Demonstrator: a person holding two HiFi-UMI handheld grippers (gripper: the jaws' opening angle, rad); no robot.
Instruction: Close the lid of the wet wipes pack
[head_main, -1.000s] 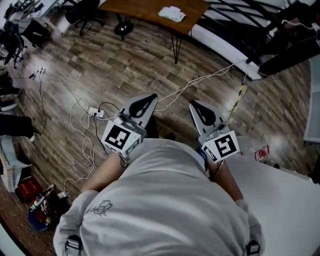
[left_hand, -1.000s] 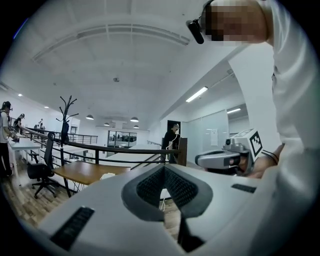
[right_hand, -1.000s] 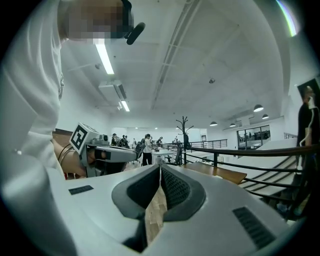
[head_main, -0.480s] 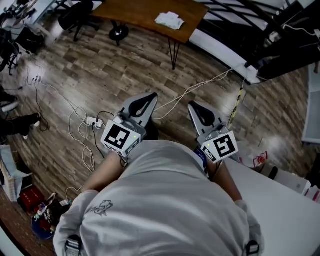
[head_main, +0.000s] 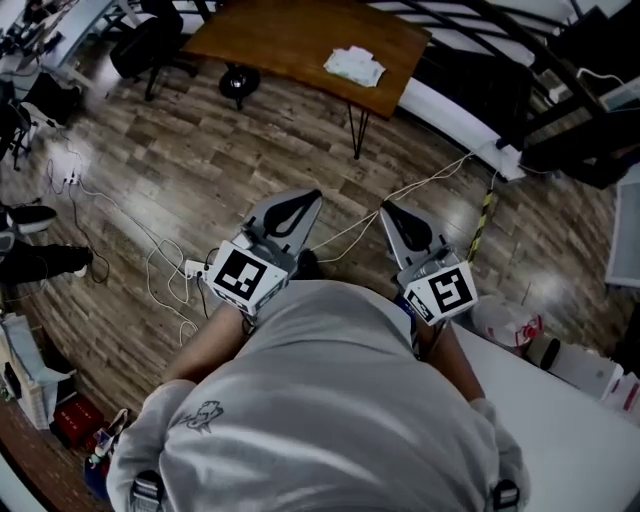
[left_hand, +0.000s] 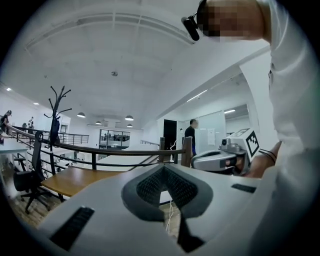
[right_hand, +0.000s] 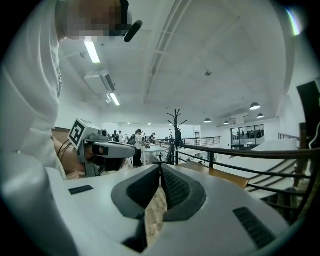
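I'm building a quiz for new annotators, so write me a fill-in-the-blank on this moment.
The left gripper and right gripper are held over the wooden ____.
Their jaws are ____, with nothing between them.
The white pack lies on a brown ____.
Missing: floor; shut; table.

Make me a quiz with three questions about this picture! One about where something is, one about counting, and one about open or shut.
1. Where is the white bundle? A on a sofa; B on the brown table; C in a gripper.
2. How many grippers does the head view show? A one; B two; C four.
3. The right gripper is: A wide open; B shut on a cup; C shut, empty.
Answers: B, it lies on the brown table; B, the left gripper and the right one; C, its jaws meet with nothing between.
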